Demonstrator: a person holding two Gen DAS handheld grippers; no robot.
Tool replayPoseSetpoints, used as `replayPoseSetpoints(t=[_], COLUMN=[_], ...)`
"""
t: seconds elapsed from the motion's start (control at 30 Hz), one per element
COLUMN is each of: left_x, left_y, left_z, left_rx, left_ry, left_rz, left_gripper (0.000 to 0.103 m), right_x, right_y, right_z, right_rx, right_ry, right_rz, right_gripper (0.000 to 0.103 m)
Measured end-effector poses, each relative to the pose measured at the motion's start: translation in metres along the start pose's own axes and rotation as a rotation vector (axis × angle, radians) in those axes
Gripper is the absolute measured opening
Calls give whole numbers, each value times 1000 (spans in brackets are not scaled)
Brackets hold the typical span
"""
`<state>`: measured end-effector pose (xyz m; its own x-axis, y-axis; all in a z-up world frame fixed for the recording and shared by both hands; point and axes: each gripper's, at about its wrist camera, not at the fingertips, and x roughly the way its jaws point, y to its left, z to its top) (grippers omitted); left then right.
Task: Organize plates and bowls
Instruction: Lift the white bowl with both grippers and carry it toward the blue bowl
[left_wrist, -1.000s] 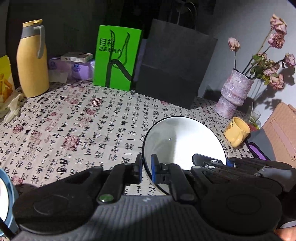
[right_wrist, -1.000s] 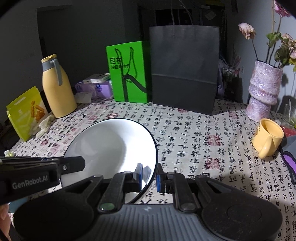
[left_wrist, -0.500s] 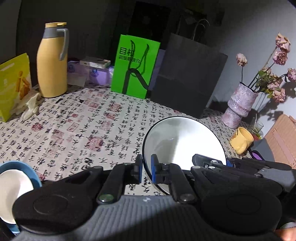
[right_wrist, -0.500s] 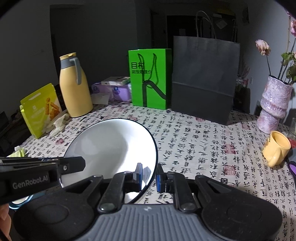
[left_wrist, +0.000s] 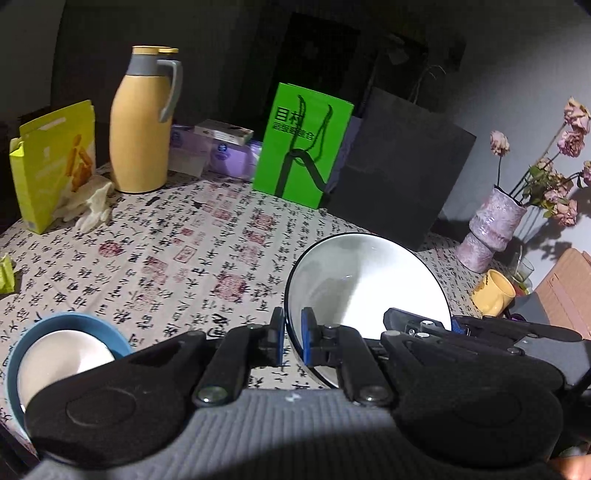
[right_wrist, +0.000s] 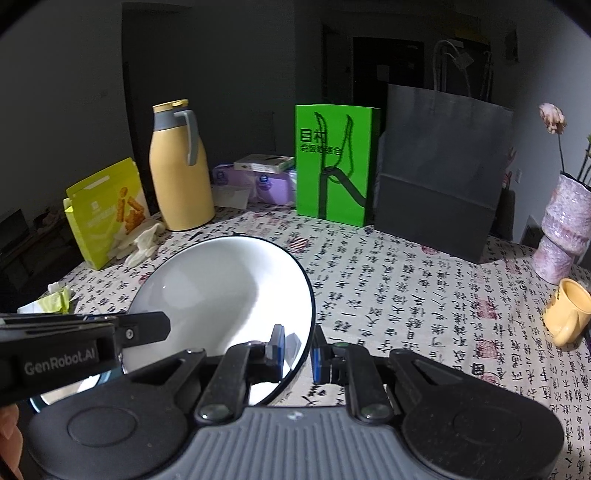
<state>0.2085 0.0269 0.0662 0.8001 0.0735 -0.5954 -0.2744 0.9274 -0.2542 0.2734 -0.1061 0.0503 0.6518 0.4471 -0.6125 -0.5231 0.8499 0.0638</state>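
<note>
A white bowl with a thin dark rim (left_wrist: 365, 284) (right_wrist: 225, 284) hangs above the patterned tablecloth, held from both sides. My left gripper (left_wrist: 292, 339) is shut on its left rim. My right gripper (right_wrist: 298, 350) is shut on its right rim; it shows at the right in the left wrist view (left_wrist: 454, 326), and the left gripper's side (right_wrist: 74, 347) crosses the right wrist view. A blue bowl (left_wrist: 83, 325) with a white dish (left_wrist: 59, 360) inside rests on the table at lower left, below and left of the held bowl; only a sliver of it (right_wrist: 98, 380) shows in the right wrist view.
Along the back stand a yellow thermos (left_wrist: 142, 133), a yellow snack box (left_wrist: 55, 158), a green paper bag (left_wrist: 303, 146) and a black paper bag (left_wrist: 402, 181). A pink vase with dried roses (left_wrist: 491, 229) and a yellow mug (left_wrist: 493, 291) stand at right. Crumpled paper (right_wrist: 55, 299) lies at left.
Both grippers carried the white bowl leftward across the table together. The thermos and bags slid right in view, and the blue bowl with the white dish came into sight at lower left.
</note>
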Motion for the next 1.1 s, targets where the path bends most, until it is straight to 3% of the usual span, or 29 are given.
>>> replayPoseSetpoints(t=[1.1], left_x=[-51], left_y=[101], left_z=[-7], left_rx=[-115], left_ry=[-57], left_rz=[63], left_gripper=[9], right_x=[8], right_y=[107], right_z=[3], right_rx=[-97], right_ry=[10], right_rz=[88], right_gripper=[14])
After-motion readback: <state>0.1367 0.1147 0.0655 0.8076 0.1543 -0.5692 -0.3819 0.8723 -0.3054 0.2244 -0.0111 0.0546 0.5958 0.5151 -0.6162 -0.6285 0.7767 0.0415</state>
